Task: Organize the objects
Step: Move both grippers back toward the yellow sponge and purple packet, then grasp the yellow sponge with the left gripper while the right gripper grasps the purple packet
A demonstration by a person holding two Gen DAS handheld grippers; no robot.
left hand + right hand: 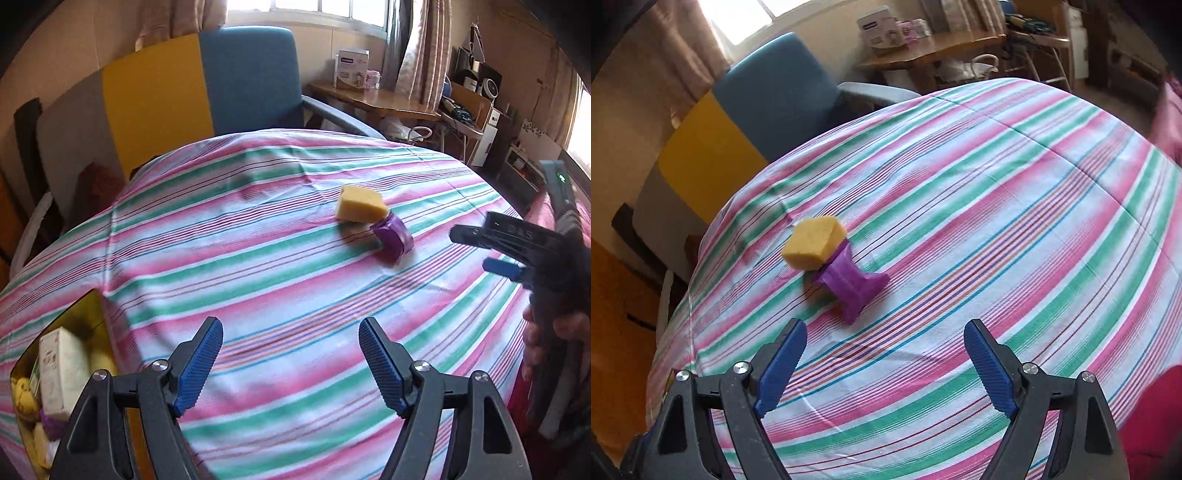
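Note:
A yellow sponge block lies on the striped tablecloth and touches a purple plastic piece beside it. My left gripper is open and empty, above the cloth, well short of both. My right gripper is open and empty, close in front of the purple piece. The right gripper also shows in the left wrist view at the right, open, next to the purple piece.
A gold-coloured box at the lower left holds a white pack, yellow items and a purple item. A blue chair and a yellow panel stand behind the table. A wooden desk with boxes is further back.

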